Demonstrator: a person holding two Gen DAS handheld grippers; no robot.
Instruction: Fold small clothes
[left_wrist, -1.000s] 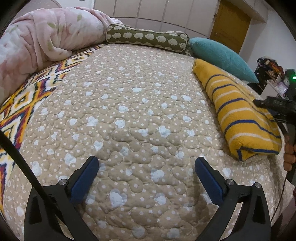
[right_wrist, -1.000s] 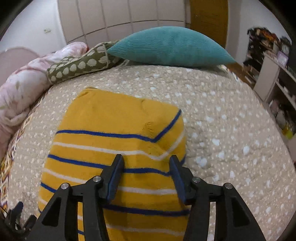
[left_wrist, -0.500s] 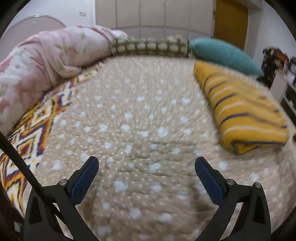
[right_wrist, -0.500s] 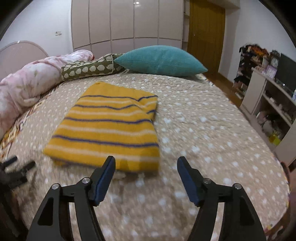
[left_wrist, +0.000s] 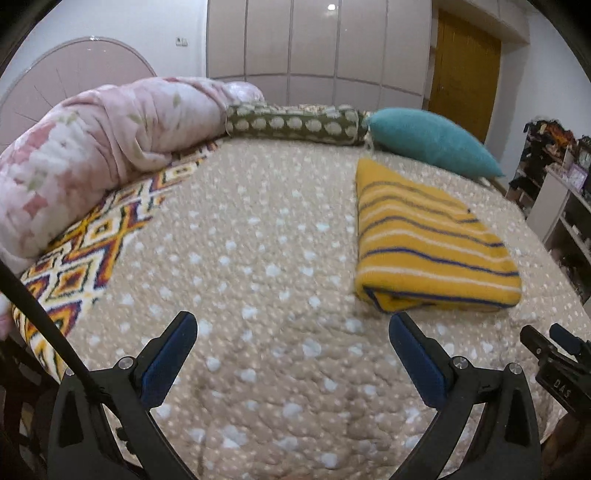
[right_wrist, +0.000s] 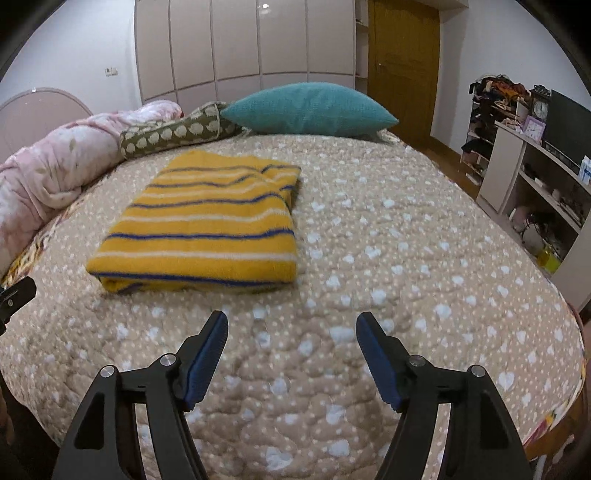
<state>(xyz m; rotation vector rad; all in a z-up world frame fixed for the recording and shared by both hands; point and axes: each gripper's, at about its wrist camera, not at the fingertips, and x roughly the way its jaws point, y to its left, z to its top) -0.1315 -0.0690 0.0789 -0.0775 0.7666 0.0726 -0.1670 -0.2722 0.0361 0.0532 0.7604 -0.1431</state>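
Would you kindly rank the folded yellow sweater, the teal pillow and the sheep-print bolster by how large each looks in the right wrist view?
1. Folded yellow sweater, clearly largest, though it also lies nearest the camera.
2. Teal pillow.
3. Sheep-print bolster, smallest; partly hidden behind the pillow, so its true size is unsure.

Folded sweater (right_wrist: 207, 225) on bed (right_wrist: 406, 258)

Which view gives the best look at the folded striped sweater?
The right wrist view: the sweater lies nearly straight ahead, its whole top and folded front edge visible. The left wrist view shows the sweater off to the right, slanted and blurrier.
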